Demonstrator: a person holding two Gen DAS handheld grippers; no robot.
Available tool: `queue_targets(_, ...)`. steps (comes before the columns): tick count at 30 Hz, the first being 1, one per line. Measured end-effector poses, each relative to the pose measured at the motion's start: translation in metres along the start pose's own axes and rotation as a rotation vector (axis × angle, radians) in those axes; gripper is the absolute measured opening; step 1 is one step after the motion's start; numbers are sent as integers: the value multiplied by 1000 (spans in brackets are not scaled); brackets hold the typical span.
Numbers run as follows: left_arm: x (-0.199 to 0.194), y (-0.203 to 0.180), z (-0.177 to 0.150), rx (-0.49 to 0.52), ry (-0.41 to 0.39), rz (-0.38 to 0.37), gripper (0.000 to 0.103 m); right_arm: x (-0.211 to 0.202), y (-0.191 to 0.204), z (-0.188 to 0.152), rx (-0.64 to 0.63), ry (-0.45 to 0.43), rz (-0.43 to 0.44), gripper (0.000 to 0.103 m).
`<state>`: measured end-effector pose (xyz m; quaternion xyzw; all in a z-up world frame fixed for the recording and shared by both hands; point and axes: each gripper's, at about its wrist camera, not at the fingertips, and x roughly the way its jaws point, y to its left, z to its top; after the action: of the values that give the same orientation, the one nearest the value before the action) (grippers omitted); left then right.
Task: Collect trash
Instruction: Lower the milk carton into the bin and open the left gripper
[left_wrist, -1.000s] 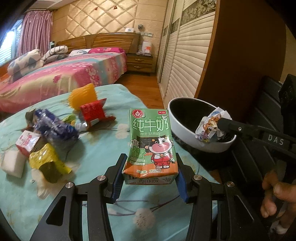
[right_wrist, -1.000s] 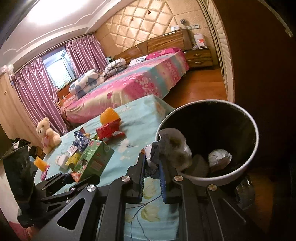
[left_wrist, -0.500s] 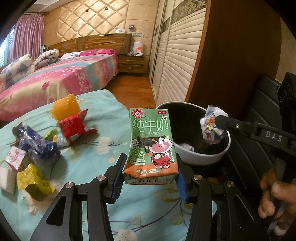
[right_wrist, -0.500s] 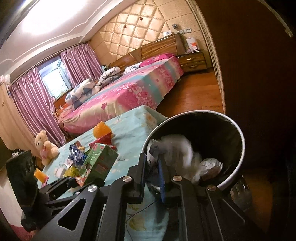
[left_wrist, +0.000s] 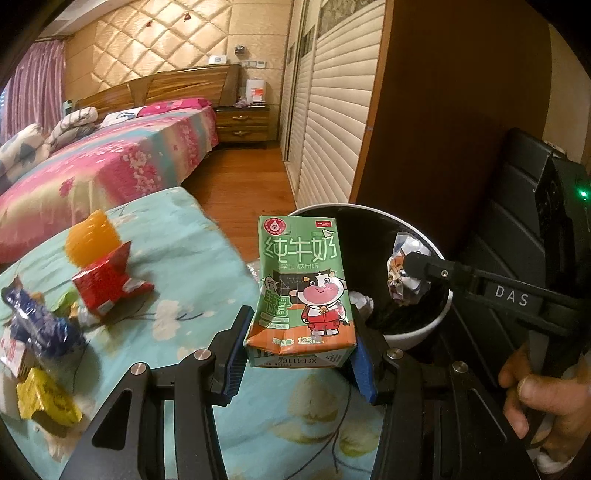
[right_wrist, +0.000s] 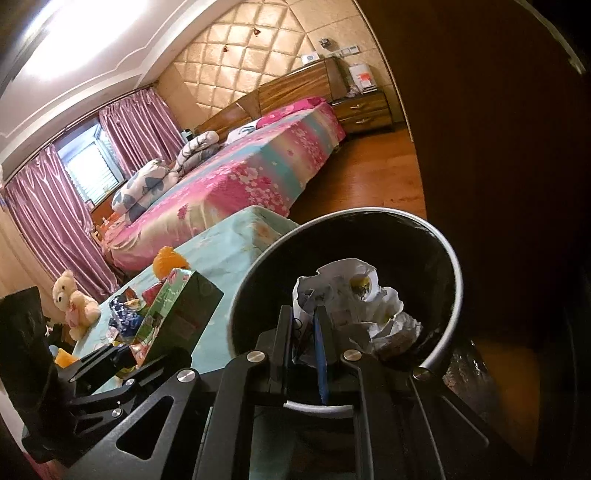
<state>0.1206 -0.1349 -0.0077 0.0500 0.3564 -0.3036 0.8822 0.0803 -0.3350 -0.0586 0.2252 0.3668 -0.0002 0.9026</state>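
My left gripper is shut on a green milk carton and holds it upright above the table, beside the white-rimmed black bin. The carton also shows in the right wrist view. My right gripper is shut on a crumpled white wrapper over the bin's mouth. From the left wrist view that wrapper hangs from the right gripper's fingertips above the bin. More crumpled paper lies inside the bin.
Loose trash lies on the floral cloth table: a red pack, an orange cup, a blue wrapper, a yellow wrapper. A bed stands behind, a wardrobe at right.
Both grippers have moved toward the bin. The right gripper has carried the wrapper from the rim to over the bin's middle. The carton is now closer to the rim.
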Motion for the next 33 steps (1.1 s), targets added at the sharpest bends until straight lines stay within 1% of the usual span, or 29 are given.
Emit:
queue_targets(12, 28, -14, 16, 55, 21, -18, 47, 4, -17, 6, 34, 5, -8, 11)
queue_targets(22, 43, -18, 26, 67, 38, -26, 48, 9, -24, 9, 66, 14, -9, 11)
queue_targets(25, 45, -18, 28, 61, 42, -35, 48, 9, -26, 10, 76, 17, -10, 15)
queue_targets(29, 47, -19, 29, 56, 51, -37, 50, 9, -29, 12, 99, 14, -13, 17)
queue_targets(31, 47, -19, 28, 55, 50, -36, 55, 8, -29, 11, 105, 11, -21, 22)
queue_targets(32, 47, -18, 28, 52, 49, -32, 60, 8, -29, 11, 105, 9, -22, 31)
queue_targets(33, 47, -18, 27, 48, 48, -31, 61, 7, -29, 11, 106, 5, -20, 41)
